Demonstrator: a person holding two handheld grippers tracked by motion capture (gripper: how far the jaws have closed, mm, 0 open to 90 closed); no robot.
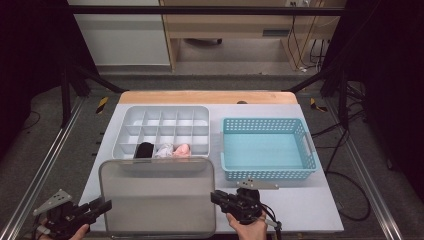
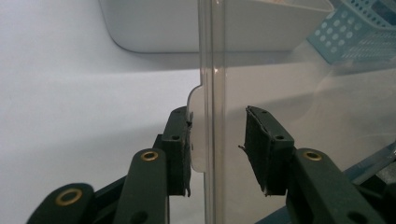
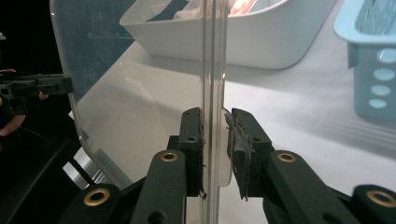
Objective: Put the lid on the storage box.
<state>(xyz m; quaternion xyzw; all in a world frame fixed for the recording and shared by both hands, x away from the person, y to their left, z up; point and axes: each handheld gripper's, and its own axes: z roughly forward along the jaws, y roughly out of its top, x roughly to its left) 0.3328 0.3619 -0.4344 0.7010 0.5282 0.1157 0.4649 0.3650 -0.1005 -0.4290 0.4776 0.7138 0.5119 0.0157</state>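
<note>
A clear plastic lid hangs flat over the near part of the white table, between my two grippers. My right gripper is at its right edge. In the right gripper view both pads of that gripper press on the lid's rim and its small tab. My left gripper is at the lid's lower left corner. In the left gripper view the lid's rim stands between the jaws of this gripper. One pad touches the tab, and the other stands off with a visible gap.
A white divided organiser lies behind the lid, with a black, a pale grey and a pink bundle in its front row. To its right stands a light blue perforated basket. Metal rails run along both sides of the table.
</note>
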